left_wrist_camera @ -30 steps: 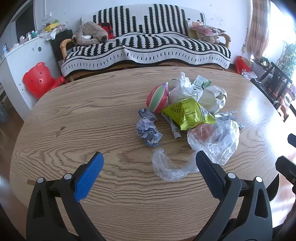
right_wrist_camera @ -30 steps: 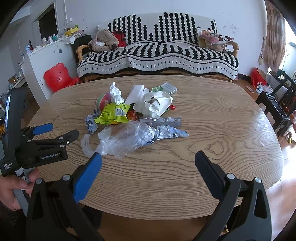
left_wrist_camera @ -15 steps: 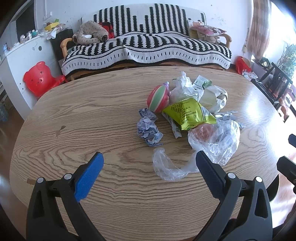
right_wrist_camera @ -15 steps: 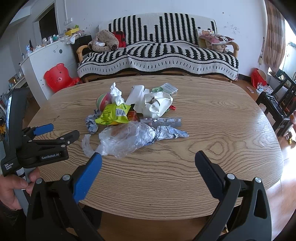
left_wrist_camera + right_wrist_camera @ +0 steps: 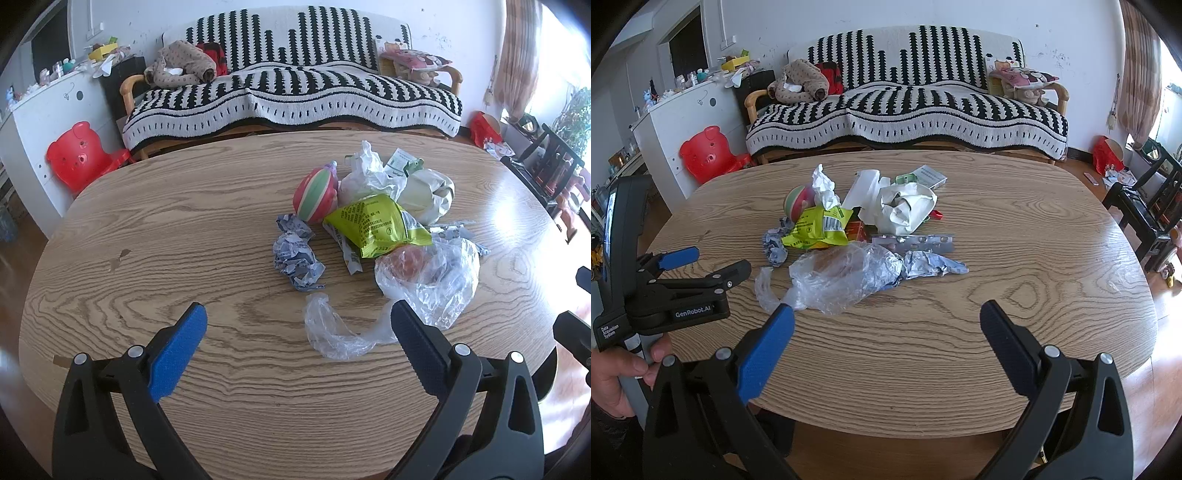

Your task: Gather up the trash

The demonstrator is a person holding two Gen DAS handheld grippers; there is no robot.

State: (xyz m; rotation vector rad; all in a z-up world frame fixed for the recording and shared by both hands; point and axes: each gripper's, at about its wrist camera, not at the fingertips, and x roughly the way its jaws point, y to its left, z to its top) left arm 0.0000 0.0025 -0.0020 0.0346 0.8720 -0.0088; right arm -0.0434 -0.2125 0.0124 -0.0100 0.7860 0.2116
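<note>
Wooden table (image 5: 184,229) holding whole trash pile (image 5: 380,229); nothing lying collected yet. Left gripper (image 5: 295,332), right gripper (image 5: 884,325) both hovering spread wide, gripping nothing.

An oval wood-grain desk (image 5: 184,229) carries a trash heap around a green snack bag (image 5: 376,225): a striped ball (image 5: 316,199) just behind-left, crumpled grey paper (image 5: 297,254) left, clear plastic bag (image 5: 424,288) in front, white wrappers (image 5: 424,192) behind.
</note>
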